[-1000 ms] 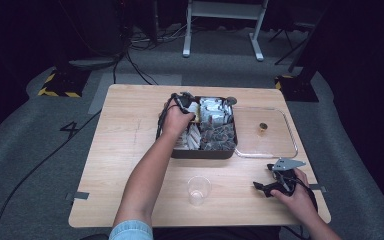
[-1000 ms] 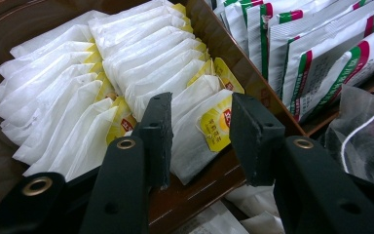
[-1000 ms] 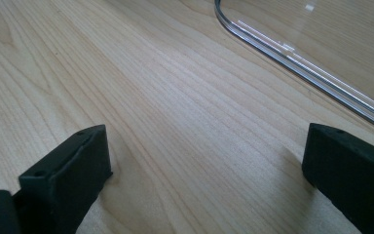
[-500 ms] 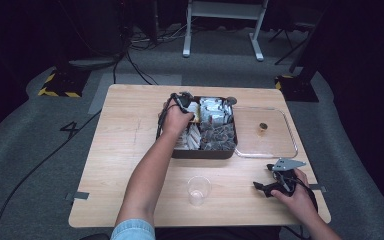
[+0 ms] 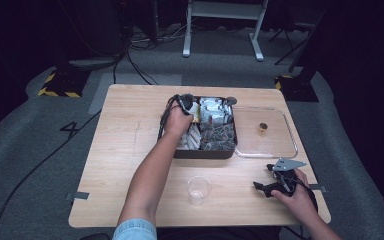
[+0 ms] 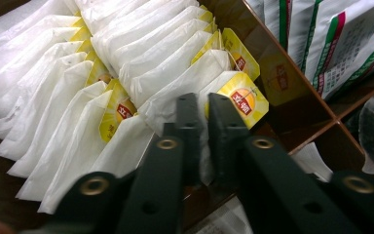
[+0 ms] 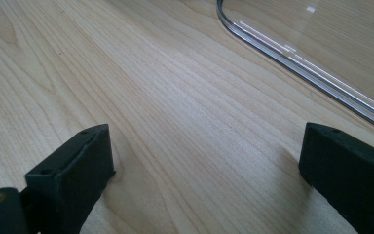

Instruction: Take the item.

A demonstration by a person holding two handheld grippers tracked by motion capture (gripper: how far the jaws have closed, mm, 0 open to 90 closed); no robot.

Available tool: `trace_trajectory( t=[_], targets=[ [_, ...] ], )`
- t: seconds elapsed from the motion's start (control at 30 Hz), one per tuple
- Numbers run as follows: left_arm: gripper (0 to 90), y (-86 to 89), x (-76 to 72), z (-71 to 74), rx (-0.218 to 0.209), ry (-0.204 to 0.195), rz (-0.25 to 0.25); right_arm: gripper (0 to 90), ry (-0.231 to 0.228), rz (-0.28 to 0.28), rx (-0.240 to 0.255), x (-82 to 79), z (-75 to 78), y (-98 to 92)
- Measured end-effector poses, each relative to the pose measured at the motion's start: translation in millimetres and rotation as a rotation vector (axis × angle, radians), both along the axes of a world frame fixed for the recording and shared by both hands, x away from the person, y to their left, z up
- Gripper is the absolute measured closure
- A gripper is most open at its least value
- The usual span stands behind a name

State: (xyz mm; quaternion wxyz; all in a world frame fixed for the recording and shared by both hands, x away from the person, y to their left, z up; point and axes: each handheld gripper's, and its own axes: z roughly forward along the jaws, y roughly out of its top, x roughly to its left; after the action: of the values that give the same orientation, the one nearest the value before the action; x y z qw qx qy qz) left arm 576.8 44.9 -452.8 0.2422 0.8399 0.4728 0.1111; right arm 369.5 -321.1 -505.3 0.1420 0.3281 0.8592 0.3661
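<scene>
Between the black jaws of your left claw (image 6: 202, 114), which have just been closing, sits one white tea bag (image 6: 195, 83) with a yellow tag, pinched at the end of the row in the left compartment of the dark box (image 5: 230, 150). Lift it straight up and slowly, so neighbouring bags stay put and the string does not snag. Beyond, the clear cup (image 5: 198, 189) waits on the worktop (image 5: 125, 130); your right claw (image 5: 270, 187) rests there, spread wide and empty.

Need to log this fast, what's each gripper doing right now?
Left gripper: just closed on a tea bag.
Right gripper: open, holding nothing, above the table.
</scene>
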Motion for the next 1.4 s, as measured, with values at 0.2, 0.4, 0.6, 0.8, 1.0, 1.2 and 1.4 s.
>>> trace_trajectory(
  t=[0.2, 0.4, 0.6, 0.8, 1.0, 1.2, 1.4],
  targets=[
    [90.0, 3.1, -0.5, 3.2, -0.015, 0.002, 0.002, 5.7, 0.000, 0.000, 0.001, 0.0, 0.0, 0.0],
    [90.0, 4.7, -2.4, 10.1, -0.042, -0.019, -0.006, 5.7, 0.000, 0.000, 0.001, 0.0, 0.0, 0.0],
    [90.0, 5.2, -5.1, 19.1, -0.057, -0.040, -0.013, 5.7, 0.001, 0.000, 0.001, 0.0, 0.0, 0.0],
    [90.0, 8.9, -8.7, 30.5, -0.078, -0.070, -0.022, 5.7, 0.001, -0.001, 0.001, 0.0, 0.0, 0.1],
    [90.0, 11.0, -15.1, 44.7, -0.105, -0.108, -0.042, 5.7, 0.002, -0.001, 0.002, -0.1, 0.1, 0.1],
    [90.0, 20.6, -27.5, 65.9, -0.162, -0.155, -0.069, 5.7, 0.003, -0.001, 0.002, -0.1, 0.1, 0.1],
    [90.0, 31.3, -45.7, 83.8, -0.197, -0.199, -0.107, 5.7, 0.002, 0.000, 0.002, 0.1, 0.0, 0.0]
  ],
)
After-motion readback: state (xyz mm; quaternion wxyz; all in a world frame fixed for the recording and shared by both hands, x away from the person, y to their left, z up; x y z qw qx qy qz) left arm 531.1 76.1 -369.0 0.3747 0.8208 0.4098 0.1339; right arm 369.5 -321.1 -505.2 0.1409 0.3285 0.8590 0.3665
